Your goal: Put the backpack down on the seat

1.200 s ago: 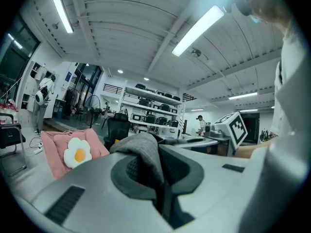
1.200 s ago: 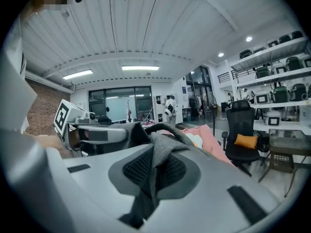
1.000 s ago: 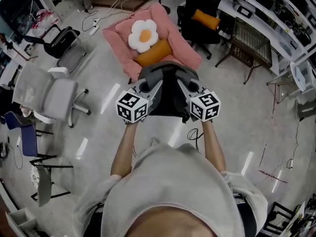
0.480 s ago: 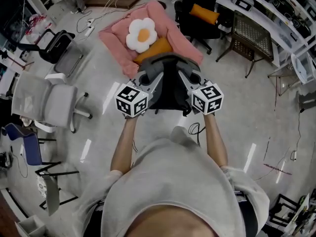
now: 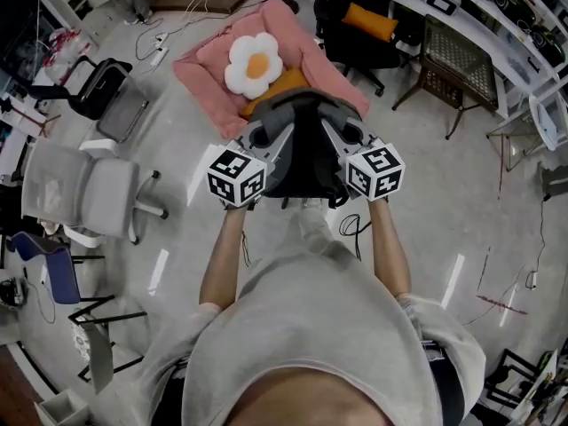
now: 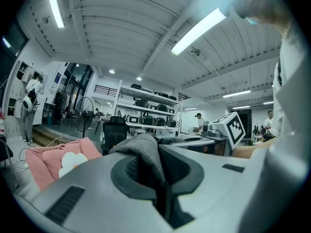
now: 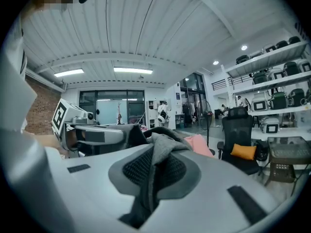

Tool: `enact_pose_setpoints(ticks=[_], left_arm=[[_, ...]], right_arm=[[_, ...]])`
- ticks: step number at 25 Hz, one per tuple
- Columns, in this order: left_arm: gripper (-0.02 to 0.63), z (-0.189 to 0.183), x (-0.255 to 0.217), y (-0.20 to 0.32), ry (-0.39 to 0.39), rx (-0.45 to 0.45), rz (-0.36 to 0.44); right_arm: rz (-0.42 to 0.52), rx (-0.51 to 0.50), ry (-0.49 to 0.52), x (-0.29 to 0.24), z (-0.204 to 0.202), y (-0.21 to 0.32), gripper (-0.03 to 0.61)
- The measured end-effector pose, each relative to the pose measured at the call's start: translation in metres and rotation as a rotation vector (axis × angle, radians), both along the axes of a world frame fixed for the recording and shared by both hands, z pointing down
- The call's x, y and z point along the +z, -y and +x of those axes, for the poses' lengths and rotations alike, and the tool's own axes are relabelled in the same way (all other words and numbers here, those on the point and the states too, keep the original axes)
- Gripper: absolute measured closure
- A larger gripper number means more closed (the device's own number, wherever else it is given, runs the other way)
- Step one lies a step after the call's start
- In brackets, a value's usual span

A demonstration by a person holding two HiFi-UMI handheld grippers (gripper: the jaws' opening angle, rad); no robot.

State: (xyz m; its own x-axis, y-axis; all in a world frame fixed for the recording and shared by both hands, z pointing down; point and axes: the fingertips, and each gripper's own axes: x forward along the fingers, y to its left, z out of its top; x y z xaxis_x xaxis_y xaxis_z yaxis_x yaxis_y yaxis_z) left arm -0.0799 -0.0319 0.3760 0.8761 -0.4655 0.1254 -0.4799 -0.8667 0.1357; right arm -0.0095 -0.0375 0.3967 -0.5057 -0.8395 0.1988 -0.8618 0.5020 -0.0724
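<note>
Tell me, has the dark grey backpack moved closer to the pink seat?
Yes. The dark grey backpack has moved forward, toward the pink cushioned seat: it now covers more of the orange bolster cushion lying on it.

Head view looks steeply down; both gripper views face outward, sharing its pink seat (image 5: 206, 59).

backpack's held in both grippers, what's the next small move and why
Probably carry it slightly further forward before lowering. The left gripper and right gripper are each shut on grey fabric at the top of the backpack, which hangs by the near edge of the pink seat. The flower cushion and orange pillow lie further back, so it likely isn't over the seat yet.
</note>
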Motion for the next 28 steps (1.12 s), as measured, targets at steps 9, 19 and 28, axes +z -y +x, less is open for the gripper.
enact_pose_setpoints(ticks=[9,19,28], left_arm=[[0.578,0.021,0.004,0.075,0.001,-0.026,-0.021],[0.578,0.054,0.005,0.175,0.006,-0.093,-0.047],[0.578,0.078,0.027,0.243,0.015,-0.157,-0.109]], right_arm=[[-0.008,-0.025,0.015,0.003,0.021,0.076,0.552],[-0.026,-0.088,0.026,0.004,0.054,0.177,0.554],[-0.08,-0.151,0.035,0.026,0.079,0.244,0.554]])
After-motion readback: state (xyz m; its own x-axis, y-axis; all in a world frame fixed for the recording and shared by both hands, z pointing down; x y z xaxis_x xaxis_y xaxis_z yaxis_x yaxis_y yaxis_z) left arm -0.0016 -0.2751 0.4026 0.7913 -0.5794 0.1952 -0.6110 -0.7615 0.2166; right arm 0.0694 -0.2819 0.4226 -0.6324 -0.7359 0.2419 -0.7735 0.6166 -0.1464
